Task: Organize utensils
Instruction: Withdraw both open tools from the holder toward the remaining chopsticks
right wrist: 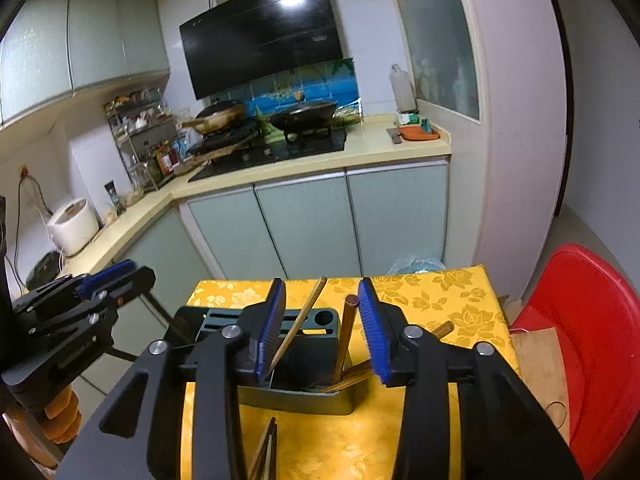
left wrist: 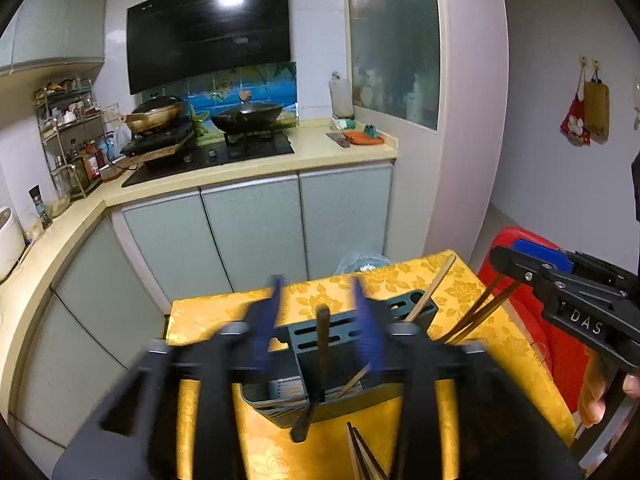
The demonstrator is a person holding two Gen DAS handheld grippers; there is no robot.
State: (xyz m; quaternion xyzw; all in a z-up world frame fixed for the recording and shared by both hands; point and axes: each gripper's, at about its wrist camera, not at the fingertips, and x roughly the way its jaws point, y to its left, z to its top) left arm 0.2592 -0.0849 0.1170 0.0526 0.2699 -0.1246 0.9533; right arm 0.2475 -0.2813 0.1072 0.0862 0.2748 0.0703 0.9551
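A dark grey-green utensil holder (left wrist: 344,344) (right wrist: 296,360) stands on a small table with a yellow floral cloth (left wrist: 472,300) (right wrist: 440,304). Wooden chopsticks (left wrist: 430,294) (right wrist: 300,324) lean in its slots, and a dark stick (left wrist: 322,344) stands upright between my left fingers. My left gripper (left wrist: 320,320) is open over the holder and looks blurred. My right gripper (right wrist: 326,332) is open above the holder's right side, empty; it also shows at the right of the left wrist view (left wrist: 568,296). More chopsticks (left wrist: 364,456) (right wrist: 266,448) lie on the cloth near me.
A red plastic stool (right wrist: 592,320) (left wrist: 516,248) stands right of the table, with a brown paper bag (right wrist: 544,368) beside it. Kitchen cabinets (right wrist: 312,232) and a counter with a stove and woks (right wrist: 296,120) are behind. A rice cooker (right wrist: 74,226) sits at left.
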